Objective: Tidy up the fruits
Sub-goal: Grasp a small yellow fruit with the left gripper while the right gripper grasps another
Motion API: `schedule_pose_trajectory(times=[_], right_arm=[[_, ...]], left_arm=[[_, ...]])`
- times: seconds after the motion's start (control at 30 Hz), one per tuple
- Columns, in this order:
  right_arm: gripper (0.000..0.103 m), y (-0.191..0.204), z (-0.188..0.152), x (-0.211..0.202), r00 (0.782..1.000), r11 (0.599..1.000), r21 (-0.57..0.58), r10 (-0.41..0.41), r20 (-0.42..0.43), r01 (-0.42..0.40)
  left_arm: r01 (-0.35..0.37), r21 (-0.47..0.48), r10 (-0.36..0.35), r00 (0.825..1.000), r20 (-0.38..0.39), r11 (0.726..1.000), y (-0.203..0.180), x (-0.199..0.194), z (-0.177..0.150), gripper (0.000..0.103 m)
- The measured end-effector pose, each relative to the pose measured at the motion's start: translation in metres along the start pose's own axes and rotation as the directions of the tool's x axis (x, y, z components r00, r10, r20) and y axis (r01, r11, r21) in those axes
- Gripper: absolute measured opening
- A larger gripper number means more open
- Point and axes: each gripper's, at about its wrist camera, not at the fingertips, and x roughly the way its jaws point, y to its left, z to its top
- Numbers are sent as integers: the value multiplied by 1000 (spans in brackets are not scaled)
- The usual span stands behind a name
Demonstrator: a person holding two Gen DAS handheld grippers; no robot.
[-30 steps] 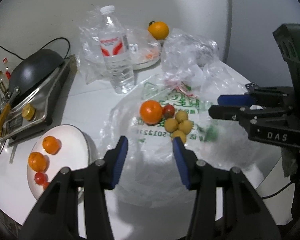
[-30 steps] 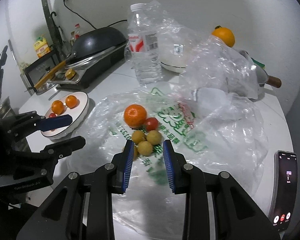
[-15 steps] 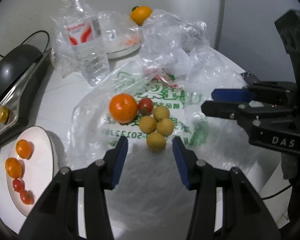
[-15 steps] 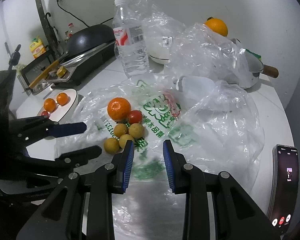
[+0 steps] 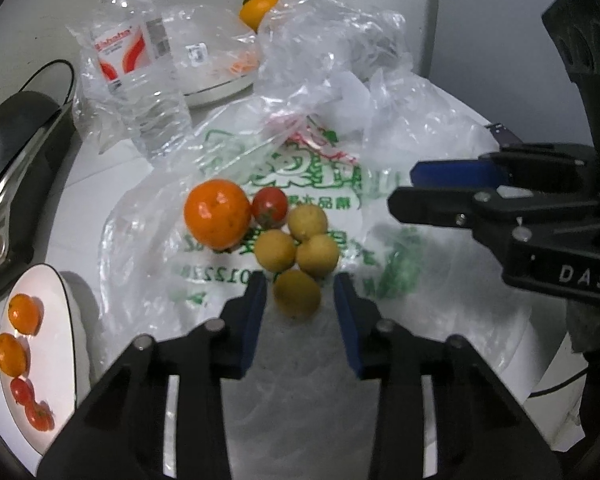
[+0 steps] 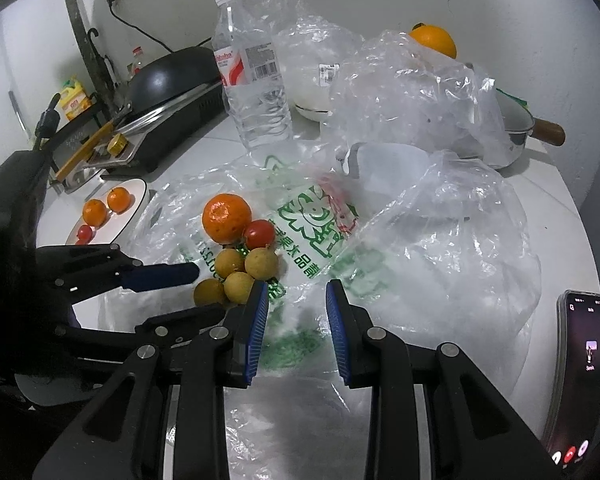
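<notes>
With its blue-padded fingers spread apart, my left gripper (image 5: 300,294) sits low over the printed clear plastic bag (image 5: 340,184), and the nearest small yellow-brown round fruit (image 5: 297,293) lies between the fingertips; I cannot tell whether either pad touches it. Three more yellow-brown round fruits (image 5: 300,240) cluster just beyond it, touching one another. Past them a small red cherry tomato (image 5: 270,205) rests against a large orange mandarin (image 5: 217,213), both on the same bag.

My right gripper (image 6: 296,304) is also parted and holds nothing; it hovers over the bag just to the right of the fruit cluster, its left pad near the closest yellow-brown fruit (image 6: 238,286).

Left of the bag stands a white round plate (image 5: 66,320) carrying two small mandarins (image 5: 25,314) and small red tomatoes (image 5: 22,390), well apart from the cluster.

Behind the bag a clear plastic water bottle with a red label (image 5: 134,72) stands upright, with crumpled clear plastic wrap (image 6: 412,92) beside it and another orange fruit (image 6: 434,42) showing above the wrap. A black pan on a cooker (image 6: 168,76) sits at the back left. A lit smartphone (image 6: 580,372) lies at the right table edge.
</notes>
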Motion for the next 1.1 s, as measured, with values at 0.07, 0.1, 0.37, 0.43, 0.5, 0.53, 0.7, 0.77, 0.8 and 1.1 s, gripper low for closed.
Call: schedule_pose_trajectory(times=[0.07, 0.1, 0.37, 0.43, 0.5, 0.53, 0.7, 0.77, 0.8, 1.1], right_arm=[[32, 0, 1, 1, 1000, 1000, -3, 0, -2, 0], [32, 1, 1, 1, 1000, 1000, -4, 0, -2, 0], [32, 9, 5, 9, 1000, 1000, -13, 1, -19, -1], [32, 13, 7, 12, 1000, 1000, -19, 4, -24, -5], [32, 17, 8, 15, 1000, 1000, -24, 7, -30, -7], [32, 19, 9, 17, 999, 1000, -26, 9, -34, -10], [32, 30, 10, 29, 998, 999, -31, 20, -65, -22], [32, 34, 11, 32, 997, 999, -37, 19, -76, -22], [32, 36, 11, 34, 997, 999, -39, 16, -80, -19], [32, 42, 13, 42, 994, 998, -56, 7, -106, -13]], left_arm=[[3, 10, -3, 1000, -4, 1000, -1, 3, 1, 27], [5, 14, -4, 1000, -5, 1000, -1, 4, 1, 26], [24, 24, -24, 1000, 11, 999, 1, -1, -2, 26], [29, 21, -29, 999, 22, 999, 4, -6, -4, 26], [27, 20, -28, 999, 35, 999, 7, -12, -4, 26], [25, 19, -26, 999, 43, 1000, 9, -15, -5, 26], [11, -5, -11, 998, 67, 1000, 23, -26, -9, 26], [15, -20, -13, 997, 71, 1000, 29, -29, -10, 26], [15, -27, -13, 997, 76, 1000, 31, -31, -10, 26], [11, -54, -5, 994, 111, 998, 42, -42, -13, 26]])
